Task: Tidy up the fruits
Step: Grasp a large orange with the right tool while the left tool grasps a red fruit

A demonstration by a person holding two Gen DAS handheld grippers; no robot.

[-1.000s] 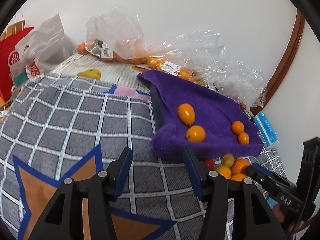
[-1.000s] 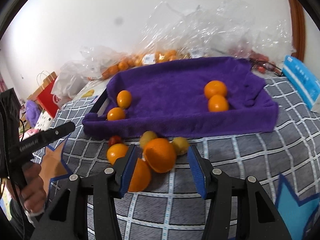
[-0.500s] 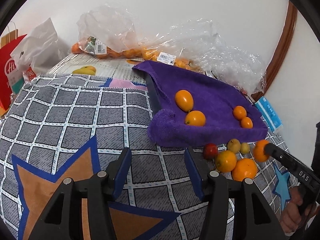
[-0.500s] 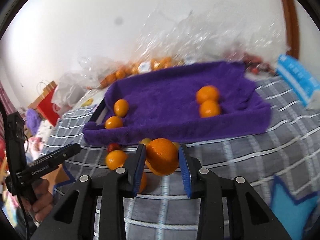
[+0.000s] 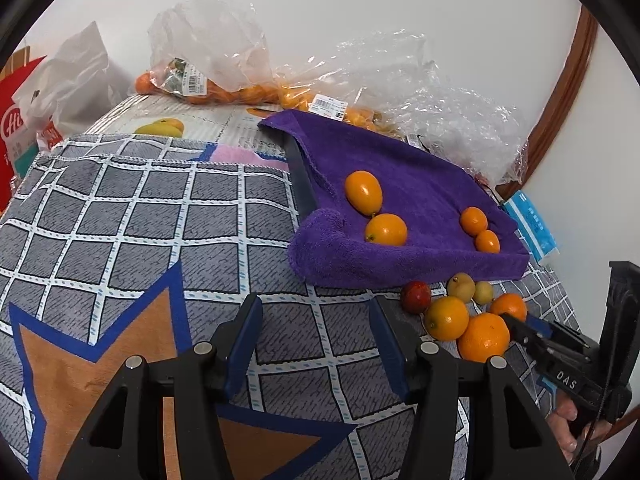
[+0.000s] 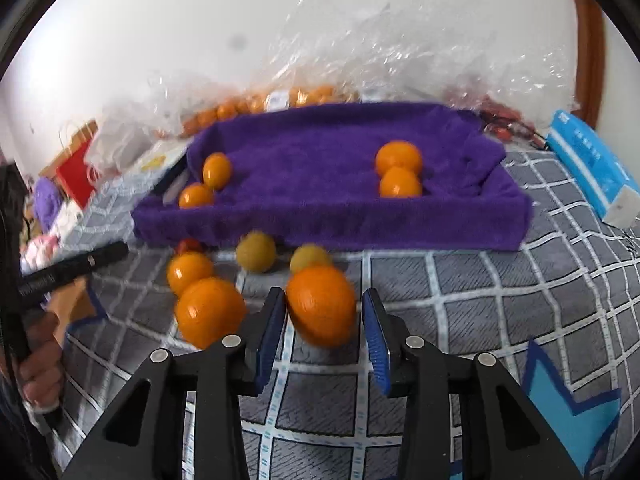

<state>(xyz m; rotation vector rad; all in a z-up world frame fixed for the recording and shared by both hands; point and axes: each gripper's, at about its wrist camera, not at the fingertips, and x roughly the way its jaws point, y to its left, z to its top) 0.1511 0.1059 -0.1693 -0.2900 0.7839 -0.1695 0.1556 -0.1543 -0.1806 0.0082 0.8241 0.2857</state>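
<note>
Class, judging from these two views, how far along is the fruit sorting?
Done: four orange fruits lie on the purple towel in two pairs. In hand: the right gripper brackets one orange; grip unclear. Left: five fruits on the checked cloth; the left gripper is open and empty.

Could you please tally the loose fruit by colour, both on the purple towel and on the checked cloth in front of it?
Orange fruits: 7, four on the purple towel, three on the checked cloth, one between the right tongs.
Yellow-green fruits: 2
Red fruit: 1
Total: 10
</note>
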